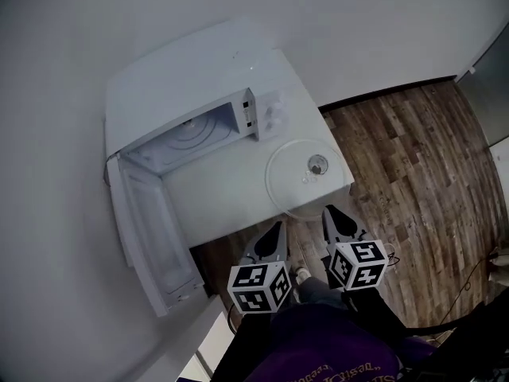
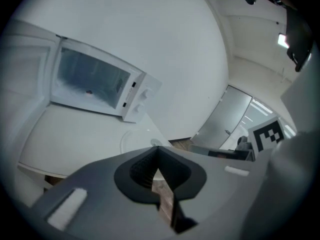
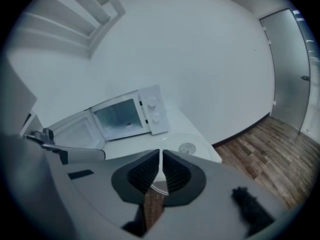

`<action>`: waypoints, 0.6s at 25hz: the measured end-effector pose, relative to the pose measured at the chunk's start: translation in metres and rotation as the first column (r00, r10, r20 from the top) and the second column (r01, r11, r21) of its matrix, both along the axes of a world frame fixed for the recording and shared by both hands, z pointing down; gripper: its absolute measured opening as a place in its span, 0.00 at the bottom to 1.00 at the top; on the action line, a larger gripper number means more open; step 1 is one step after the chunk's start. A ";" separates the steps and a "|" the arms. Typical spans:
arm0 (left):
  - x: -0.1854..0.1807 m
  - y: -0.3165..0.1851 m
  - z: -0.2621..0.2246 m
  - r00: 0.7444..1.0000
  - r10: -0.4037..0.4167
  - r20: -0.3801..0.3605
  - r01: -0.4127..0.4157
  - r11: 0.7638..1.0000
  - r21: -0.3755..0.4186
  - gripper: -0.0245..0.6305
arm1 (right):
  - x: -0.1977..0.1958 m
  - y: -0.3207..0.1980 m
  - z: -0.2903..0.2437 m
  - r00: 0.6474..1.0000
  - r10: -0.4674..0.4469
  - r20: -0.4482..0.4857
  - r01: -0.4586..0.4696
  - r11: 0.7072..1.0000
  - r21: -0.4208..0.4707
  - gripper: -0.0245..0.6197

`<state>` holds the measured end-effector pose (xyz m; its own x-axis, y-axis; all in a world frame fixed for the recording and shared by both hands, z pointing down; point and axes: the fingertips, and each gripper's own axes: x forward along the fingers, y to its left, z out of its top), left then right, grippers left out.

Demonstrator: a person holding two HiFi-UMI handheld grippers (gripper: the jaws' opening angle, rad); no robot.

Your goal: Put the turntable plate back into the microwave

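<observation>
A clear glass turntable plate [image 1: 296,183] lies flat on the white table [image 1: 219,193], near its front right corner, with a small hub [image 1: 317,164] in its middle. The white microwave [image 1: 187,94] stands behind it with its cavity [image 1: 191,138] showing. Both grippers hover off the table's front edge. My left gripper [image 1: 277,225] is shut and empty, short of the plate's near rim. My right gripper [image 1: 328,211] is shut and empty too, just beside that rim. The plate [image 2: 141,136] and microwave [image 2: 95,81] lie ahead of the left gripper [image 2: 159,153]. Beyond the right gripper [image 3: 160,156] are the plate [image 3: 187,147] and microwave [image 3: 127,115].
The microwave door [image 1: 151,229] hangs wide open to the left, out over the table's front left. Wooden floor [image 1: 413,173] lies to the right and below. A cable [image 1: 461,281] runs across the floor. A glass door [image 3: 290,69] stands at the far right.
</observation>
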<state>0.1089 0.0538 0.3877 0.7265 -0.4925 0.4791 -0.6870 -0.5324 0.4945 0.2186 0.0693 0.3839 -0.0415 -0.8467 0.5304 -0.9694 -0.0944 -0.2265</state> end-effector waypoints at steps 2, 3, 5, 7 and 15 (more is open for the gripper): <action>0.008 0.001 0.012 0.998 0.058 -0.022 -0.059 0.998 -0.035 0.04 | 0.012 0.006 0.012 0.998 0.056 0.017 -0.055 0.998 -0.033 0.05; 0.013 0.001 0.018 0.996 0.082 -0.027 -0.084 0.995 -0.045 0.04 | 0.018 0.010 0.017 0.996 0.080 0.029 -0.078 0.996 -0.044 0.05; 0.022 0.005 0.028 0.991 0.124 -0.041 -0.127 0.989 -0.072 0.04 | 0.030 0.017 0.027 0.992 0.114 0.058 -0.110 0.992 -0.068 0.12; 0.032 0.013 0.039 0.985 0.156 -0.072 -0.164 0.978 -0.130 0.05 | 0.040 0.024 0.040 0.984 0.141 0.105 -0.131 0.987 -0.098 0.16; 0.046 0.024 0.103 0.995 0.003 -0.105 -0.042 0.925 -0.377 0.30 | 0.072 0.036 0.092 0.923 0.209 0.324 -0.148 0.968 -0.201 0.27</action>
<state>0.1545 0.0777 0.4905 0.7892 -0.2722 0.5505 -0.6134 -0.3071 0.7276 0.2903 0.1048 0.4757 -0.1015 -0.7558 0.6469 -0.7998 -0.3246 -0.5048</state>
